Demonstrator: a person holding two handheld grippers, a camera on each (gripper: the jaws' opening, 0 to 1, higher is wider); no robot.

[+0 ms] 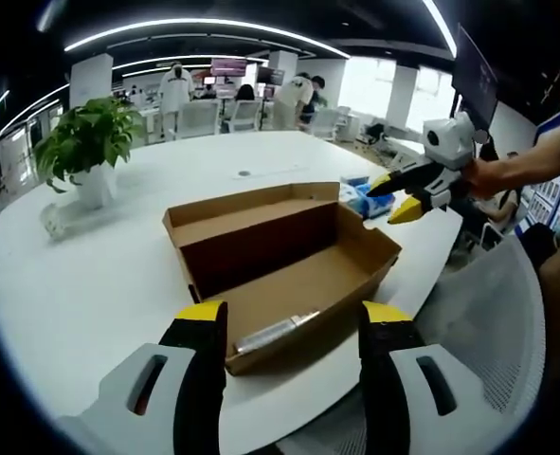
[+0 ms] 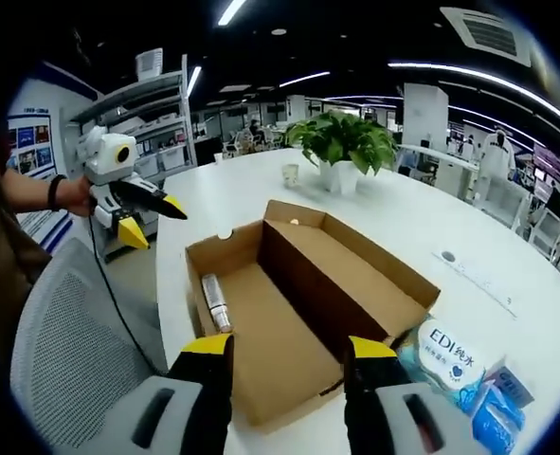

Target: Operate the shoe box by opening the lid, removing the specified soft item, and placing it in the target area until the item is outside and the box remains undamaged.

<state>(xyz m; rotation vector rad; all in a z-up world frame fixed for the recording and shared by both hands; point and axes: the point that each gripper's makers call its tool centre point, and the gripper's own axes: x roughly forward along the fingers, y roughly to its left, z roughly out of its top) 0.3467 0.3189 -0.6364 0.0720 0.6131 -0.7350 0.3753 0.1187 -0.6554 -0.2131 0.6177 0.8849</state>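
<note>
An open cardboard box (image 1: 289, 270) sits mid-frame on a white table (image 1: 90, 284) in the left gripper view, its lid folded back and a silvery tube (image 1: 272, 333) lying near its lower edge. The left gripper (image 1: 294, 318) at the bottom and the right gripper (image 1: 400, 197) at upper right both show jaws spread with nothing held. In the right gripper view, a tissue pack (image 2: 447, 357) lies at lower right beside the box, a potted plant (image 2: 341, 147) stands at top centre.
</note>
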